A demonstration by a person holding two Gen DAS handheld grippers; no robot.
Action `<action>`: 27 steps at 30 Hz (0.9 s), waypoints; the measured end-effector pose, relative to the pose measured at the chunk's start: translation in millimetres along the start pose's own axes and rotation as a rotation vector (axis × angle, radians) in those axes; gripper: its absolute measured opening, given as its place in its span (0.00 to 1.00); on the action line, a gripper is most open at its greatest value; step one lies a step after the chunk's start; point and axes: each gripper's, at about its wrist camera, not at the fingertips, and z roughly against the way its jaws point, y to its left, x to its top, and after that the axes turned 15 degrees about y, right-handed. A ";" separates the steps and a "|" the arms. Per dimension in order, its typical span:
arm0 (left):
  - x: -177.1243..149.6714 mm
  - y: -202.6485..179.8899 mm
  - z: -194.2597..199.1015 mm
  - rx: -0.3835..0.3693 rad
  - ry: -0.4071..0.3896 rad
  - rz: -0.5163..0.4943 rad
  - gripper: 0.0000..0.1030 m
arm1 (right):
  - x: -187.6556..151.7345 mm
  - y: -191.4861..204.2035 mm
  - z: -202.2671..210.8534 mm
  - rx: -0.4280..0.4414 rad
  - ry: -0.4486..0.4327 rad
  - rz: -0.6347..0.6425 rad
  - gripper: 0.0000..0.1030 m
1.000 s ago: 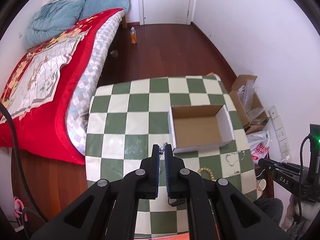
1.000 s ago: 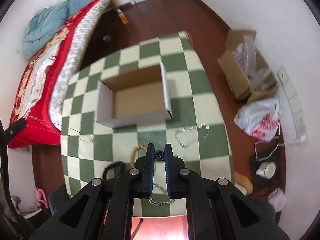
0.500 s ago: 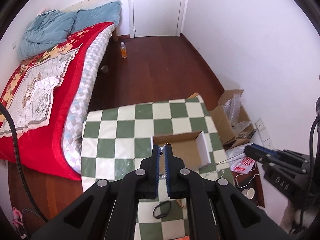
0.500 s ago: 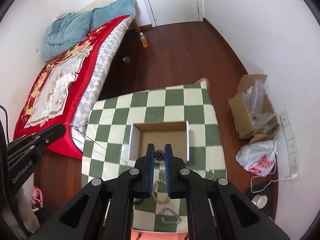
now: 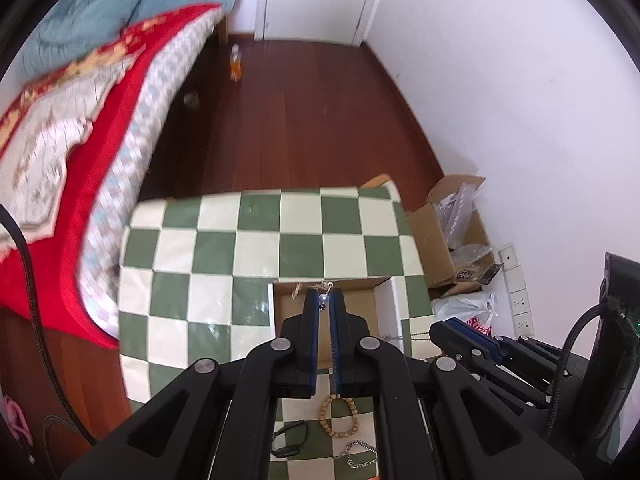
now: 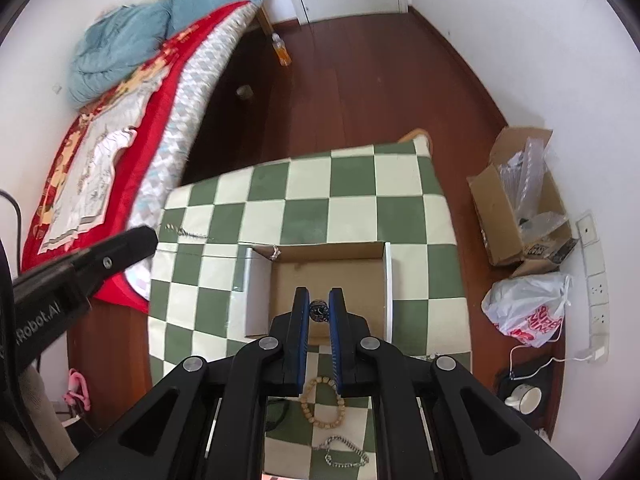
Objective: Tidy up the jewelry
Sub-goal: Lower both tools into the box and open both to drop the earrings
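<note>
— Two pieces lie nearest, untouched on the checked table (image 6: 352,212): the bead bracelet (image 6: 322,400) and the silver chain (image 6: 344,452), with a black band (image 5: 290,438) to their left.
— And the grippers above them?
— Both have climbed; a second ago they sat low over the cloth. The left gripper (image 5: 324,300) has its jaws pinched on one end of the thin necklace (image 6: 188,233). The right gripper (image 6: 319,308) clamps a dark bead (image 6: 319,309) at the other end.
— So the necklace is off the table?
— Yes, strung in the air between the two, over the left side of the cardboard box (image 6: 256,292). A small loop (image 6: 275,253) dangles at the box's far left corner.
— Meaning?
— The lift looks done. Lowering the necklace into the box seems next; what shows of the inside is bare, and the other pieces still wait.
— Beyond?
— More table, then dark floor and the red bed (image 6: 120,128) far left.
</note>
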 end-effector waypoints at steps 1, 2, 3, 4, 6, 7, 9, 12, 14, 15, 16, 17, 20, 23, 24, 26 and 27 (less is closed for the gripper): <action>3.1 3.8 -11.2 -0.009 0.021 0.013 0.03 | 5.6 -2.3 -9.8 0.000 0.014 -0.001 0.10; 4.9 6.8 -19.5 -0.015 0.036 0.022 0.03 | 9.8 -4.3 -17.2 -0.002 0.023 -0.004 0.10; 7.5 11.2 -30.5 -0.022 0.057 0.036 0.03 | 15.7 -6.8 -27.8 -0.010 0.038 -0.007 0.10; 10.3 17.0 -45.2 -0.028 0.082 0.054 0.03 | 20.2 -7.5 -34.8 -0.013 0.049 -0.004 0.10; 13.7 25.0 -66.9 -0.039 0.123 0.077 0.03 | 30.9 -11.8 -55.3 -0.017 0.079 -0.007 0.10; 14.4 28.8 -77.1 -0.040 0.139 0.088 0.03 | 33.9 -11.7 -61.4 -0.019 0.088 -0.004 0.10; 16.6 33.2 -94.7 -0.029 0.167 0.097 0.03 | 42.7 -14.7 -77.9 -0.017 0.116 -0.006 0.10; 20.4 39.5 -116.7 -0.037 0.206 0.113 0.03 | 55.7 -18.2 -103.0 -0.012 0.158 -0.009 0.10; 22.7 41.3 -125.4 -0.042 0.217 0.116 0.03 | 62.3 -20.3 -114.9 -0.005 0.178 -0.017 0.10; 24.3 42.4 -129.9 -0.048 0.223 0.120 0.03 | 65.5 -22.4 -121.7 0.004 0.192 -0.023 0.10; 26.1 43.6 -134.7 -0.057 0.232 0.127 0.03 | 67.3 -23.7 -125.9 0.005 0.202 -0.023 0.10; 28.2 44.2 -137.5 -0.067 0.240 0.129 0.03 | 69.7 -25.0 -131.2 0.012 0.216 -0.023 0.10; 32.9 41.3 -140.3 -0.046 0.249 0.123 0.06 | 73.4 -28.6 -139.7 0.012 0.238 -0.030 0.11; 34.5 37.5 -136.2 0.027 0.221 0.109 0.08 | 73.0 -31.9 -141.6 -0.009 0.241 -0.035 0.23; 35.2 36.4 -134.9 0.061 0.210 0.106 0.12 | 72.1 -33.4 -140.7 -0.011 0.236 -0.038 0.33; 35.3 35.3 -131.4 0.104 0.178 0.098 0.30 | 70.0 -35.0 -137.4 -0.025 0.234 -0.044 0.41; 34.9 34.8 -129.1 0.125 0.155 0.090 0.55 | 68.3 -35.6 -135.5 -0.027 0.231 -0.042 0.48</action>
